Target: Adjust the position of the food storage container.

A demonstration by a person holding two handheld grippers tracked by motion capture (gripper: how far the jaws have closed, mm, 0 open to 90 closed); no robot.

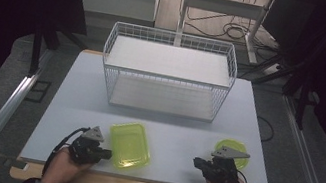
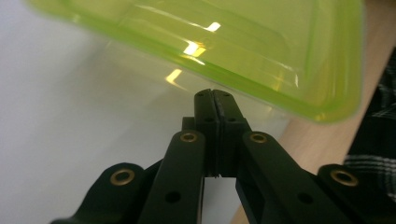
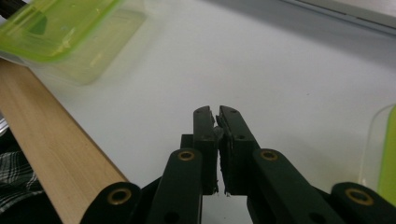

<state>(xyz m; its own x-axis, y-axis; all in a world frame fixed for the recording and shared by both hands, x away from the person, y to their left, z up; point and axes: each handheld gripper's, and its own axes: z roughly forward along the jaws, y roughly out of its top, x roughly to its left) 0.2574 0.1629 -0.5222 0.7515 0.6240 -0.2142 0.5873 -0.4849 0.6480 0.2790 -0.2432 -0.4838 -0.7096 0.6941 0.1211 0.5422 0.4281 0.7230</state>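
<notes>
- White table [image 1: 72, 106] carries a wire basket [image 1: 168, 72].
- Left gripper [image 2: 215, 95] is closed, empty, beside the green tray [image 1: 128, 145].
- Right gripper [image 3: 216, 114] is closed, empty.

Green tray [image 2: 224, 51] blurred, cut off at top edge, left gripper view.

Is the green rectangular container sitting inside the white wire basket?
No, the green rectangular container lies on the table, in front of the white wire basket and beside the left gripper.
</notes>
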